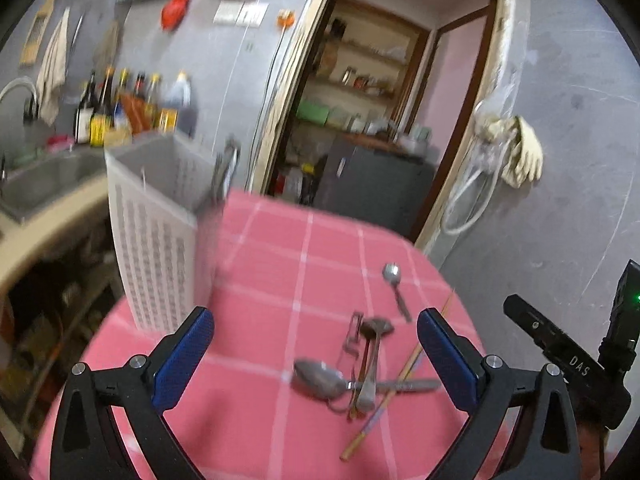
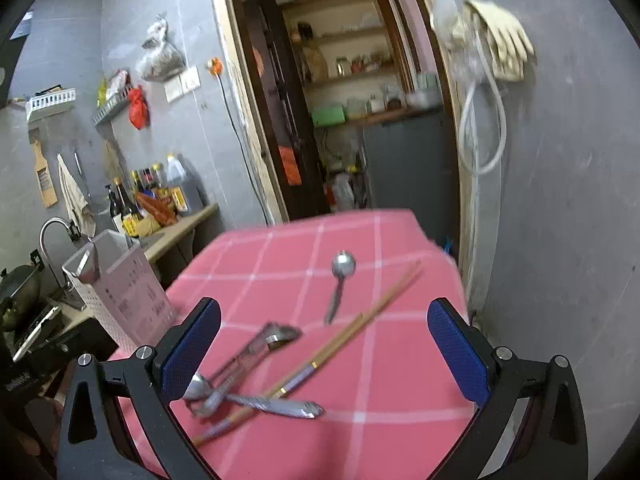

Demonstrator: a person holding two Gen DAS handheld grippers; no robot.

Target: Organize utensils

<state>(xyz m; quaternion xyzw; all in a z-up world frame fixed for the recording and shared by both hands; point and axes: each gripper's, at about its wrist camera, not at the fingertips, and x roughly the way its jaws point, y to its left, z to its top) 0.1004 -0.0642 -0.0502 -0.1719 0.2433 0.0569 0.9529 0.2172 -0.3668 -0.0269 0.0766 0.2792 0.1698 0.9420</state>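
Both grippers are hanging over the tabletop (image 1: 256, 264) with the pink checked cloth, and both have their jaws spread wide with nothing between the blue pads. The left gripper (image 1: 316, 344) looks at a messy pile of utensils (image 1: 360, 376) just ahead and a bit right of centre: a big spoon (image 1: 320, 378) lying crosswise, a couple more metal pieces stacked over its handle, and a pair of chopsticks (image 1: 400, 376) running diagonally through the heap. A small spoon (image 1: 394, 286) sits on its own further back, clear of the pile. The white slotted utensil holder (image 1: 160, 240) stands upright at the left edge of the tabletop, already with some utensils sticking out the top. From the right gripper (image 2: 324, 344) the same pile (image 2: 248, 376) shows up low and left near its left finger, the chopsticks (image 2: 352, 328) cutting across the middle and the lone spoon (image 2: 340, 280) beyond. The holder (image 2: 128, 288) is off to the left, near the sink counter.
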